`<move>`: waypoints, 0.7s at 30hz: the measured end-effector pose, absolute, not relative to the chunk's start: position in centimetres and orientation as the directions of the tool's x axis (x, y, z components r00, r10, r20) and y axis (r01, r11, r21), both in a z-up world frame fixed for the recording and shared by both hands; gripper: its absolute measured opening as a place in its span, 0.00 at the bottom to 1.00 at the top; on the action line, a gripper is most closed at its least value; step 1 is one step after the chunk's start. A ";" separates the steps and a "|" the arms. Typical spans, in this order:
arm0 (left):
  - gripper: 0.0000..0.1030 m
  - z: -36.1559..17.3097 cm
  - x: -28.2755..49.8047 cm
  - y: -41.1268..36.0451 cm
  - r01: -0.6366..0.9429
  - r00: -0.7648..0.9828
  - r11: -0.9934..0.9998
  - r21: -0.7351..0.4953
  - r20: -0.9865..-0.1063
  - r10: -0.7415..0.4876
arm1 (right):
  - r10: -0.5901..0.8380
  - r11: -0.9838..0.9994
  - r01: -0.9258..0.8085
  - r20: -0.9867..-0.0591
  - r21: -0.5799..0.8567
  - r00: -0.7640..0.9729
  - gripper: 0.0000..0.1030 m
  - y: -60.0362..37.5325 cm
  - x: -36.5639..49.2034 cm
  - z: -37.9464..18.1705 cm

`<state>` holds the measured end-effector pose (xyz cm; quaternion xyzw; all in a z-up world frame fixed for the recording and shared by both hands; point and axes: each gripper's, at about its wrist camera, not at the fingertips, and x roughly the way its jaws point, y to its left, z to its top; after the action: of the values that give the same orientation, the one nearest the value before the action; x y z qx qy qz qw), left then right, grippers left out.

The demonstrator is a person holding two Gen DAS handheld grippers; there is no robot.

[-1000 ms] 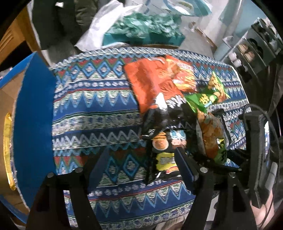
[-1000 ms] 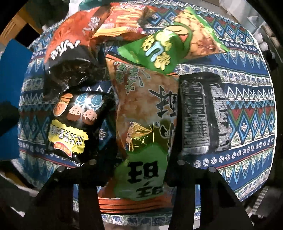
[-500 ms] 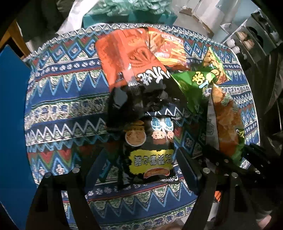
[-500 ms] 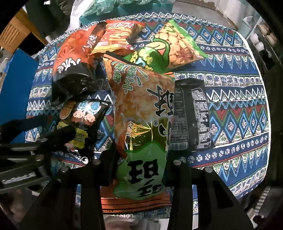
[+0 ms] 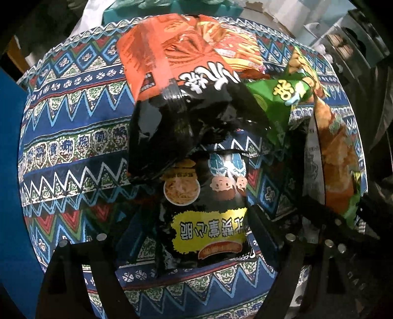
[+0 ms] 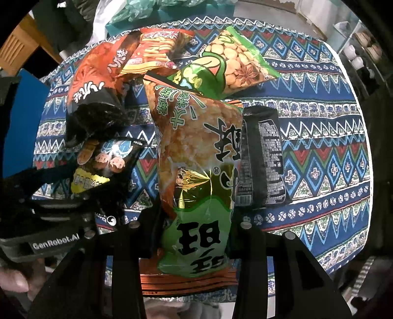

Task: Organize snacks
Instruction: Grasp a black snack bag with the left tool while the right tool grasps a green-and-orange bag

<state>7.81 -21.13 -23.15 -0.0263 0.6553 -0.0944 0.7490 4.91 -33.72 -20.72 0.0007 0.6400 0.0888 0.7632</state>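
My left gripper (image 5: 196, 233) is open with its jaws on either side of a small black snack bag with a yellow label (image 5: 208, 211), which lies flat on the cloth. My right gripper (image 6: 194, 228) is shut on a long orange-and-green snack bag (image 6: 196, 159) and holds its near end. The left gripper shows in the right wrist view (image 6: 73, 196) at the black bag (image 6: 98, 169). An orange-and-black bag (image 5: 181, 81), a red bag (image 6: 157, 51), a green bean bag (image 6: 228, 63) and a black packet (image 6: 265, 159) lie around them.
The snacks lie on a round table under a blue patterned cloth (image 5: 73, 137). A blue board (image 5: 9, 171) stands at the left edge. A teal bundle (image 6: 157, 9) and white plastic lie beyond the table. Shelving (image 6: 363, 54) stands at the far right.
My left gripper has moved in over the small black bag, which now fills the gap between its jaws. My right gripper has drawn back slightly with the orange-and-green bag held.
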 end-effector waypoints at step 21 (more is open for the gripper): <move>0.58 -17.8 4.4 -16.7 0.133 0.211 0.976 -0.170 -0.958 -0.196 | 0.178 0.974 -0.186 -0.950 0.132 0.255 0.37 -31.9 4.3 -16.5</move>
<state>4.43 -16.71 -17.80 -0.0255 0.6190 -0.1056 0.7778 4.34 -31.94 -16.55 -0.0033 0.5994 0.1149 0.7921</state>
